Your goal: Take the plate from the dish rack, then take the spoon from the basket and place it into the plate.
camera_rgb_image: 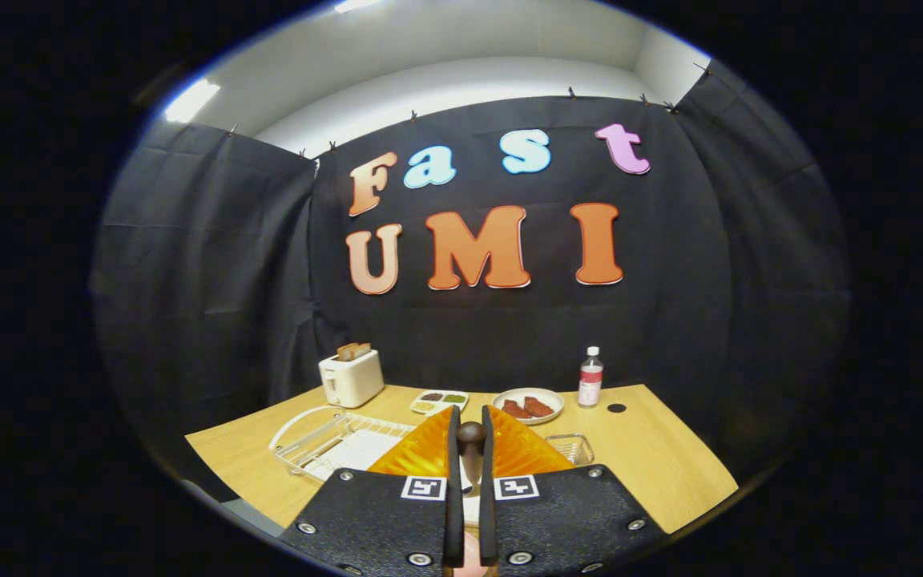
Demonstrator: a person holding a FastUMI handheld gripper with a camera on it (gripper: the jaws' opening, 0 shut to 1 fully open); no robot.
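Spoon [470,449], dark-handled, stood upright between the gripper [470,437] jaws, which were clenched on its handle above the desk [670,457]. It looked light, stiff and smooth, probably apt to twist; the mid-handle hold seemed right.

Wooden table [670,465], lower frame: toaster [351,377], dish rack [325,441], bottle [590,377], basket [570,448], two food dishes.
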